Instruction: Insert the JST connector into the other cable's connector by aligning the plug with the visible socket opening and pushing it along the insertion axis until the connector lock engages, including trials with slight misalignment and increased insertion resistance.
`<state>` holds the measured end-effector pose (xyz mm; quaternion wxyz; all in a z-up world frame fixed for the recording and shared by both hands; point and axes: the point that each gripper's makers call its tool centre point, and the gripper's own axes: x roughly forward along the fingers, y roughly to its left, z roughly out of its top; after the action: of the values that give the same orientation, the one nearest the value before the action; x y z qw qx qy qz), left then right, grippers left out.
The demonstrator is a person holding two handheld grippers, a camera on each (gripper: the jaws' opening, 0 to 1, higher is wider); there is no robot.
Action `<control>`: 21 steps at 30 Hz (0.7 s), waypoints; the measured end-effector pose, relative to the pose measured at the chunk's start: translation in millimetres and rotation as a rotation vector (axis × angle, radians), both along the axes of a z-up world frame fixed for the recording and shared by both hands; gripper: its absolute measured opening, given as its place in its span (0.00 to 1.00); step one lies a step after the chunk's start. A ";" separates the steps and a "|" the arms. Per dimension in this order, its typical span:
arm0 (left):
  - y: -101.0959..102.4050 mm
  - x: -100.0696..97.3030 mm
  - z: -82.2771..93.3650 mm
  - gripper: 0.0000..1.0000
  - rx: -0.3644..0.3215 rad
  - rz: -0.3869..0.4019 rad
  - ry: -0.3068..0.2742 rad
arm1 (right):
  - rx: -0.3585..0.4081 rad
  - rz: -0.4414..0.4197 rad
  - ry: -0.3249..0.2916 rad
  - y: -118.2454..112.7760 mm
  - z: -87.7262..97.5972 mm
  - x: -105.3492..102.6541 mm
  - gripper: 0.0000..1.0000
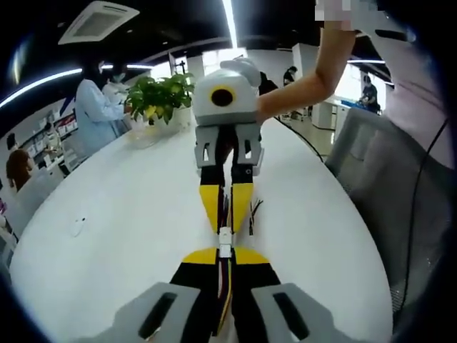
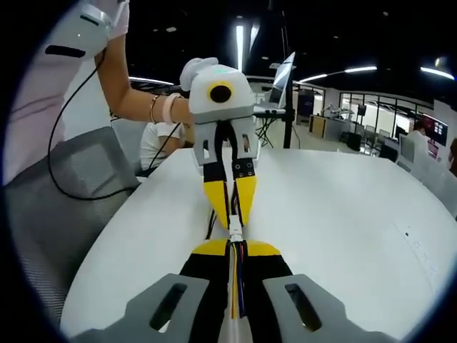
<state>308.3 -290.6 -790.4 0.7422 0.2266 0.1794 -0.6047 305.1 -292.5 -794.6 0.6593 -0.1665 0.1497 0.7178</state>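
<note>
Left gripper [image 1: 224, 259]: yellow jaw tips on black, grey base. Right gripper [image 2: 235, 251]: same scheme, light grey housing. JST connector [image 1: 225, 241]: white, wires multicoloured. Table [image 1: 128, 221]: plain white. Potted plant [image 1: 161, 95]: green leaves. Chair [image 2: 64, 193]: grey mesh.

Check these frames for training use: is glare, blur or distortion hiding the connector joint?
Left gripper view: the small white JST connector is fairly sharp; ceiling light strips flare, and fisheye bends the glossy white table. Right gripper view: the connector reads clearly between yellow-tipped jaws; the background is dim and soft.
</note>
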 end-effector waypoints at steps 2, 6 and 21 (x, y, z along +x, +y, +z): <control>-0.2 0.7 -0.9 0.00 -0.001 0.002 0.004 | 0.001 -0.002 0.007 -0.3 -0.9 0.9 0.02; -0.2 4.9 -3.1 0.00 0.003 0.008 -0.001 | -0.005 -0.013 0.006 0.1 -2.9 4.7 0.02; 0.9 24.8 -18.0 0.00 0.053 0.046 -0.035 | -0.029 -0.027 -0.035 2.8 -19.6 22.9 0.03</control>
<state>333.1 -289.7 -808.4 0.7527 0.2525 0.1873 -0.5785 328.1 -289.6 -814.3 0.6689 -0.1866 0.1509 0.7036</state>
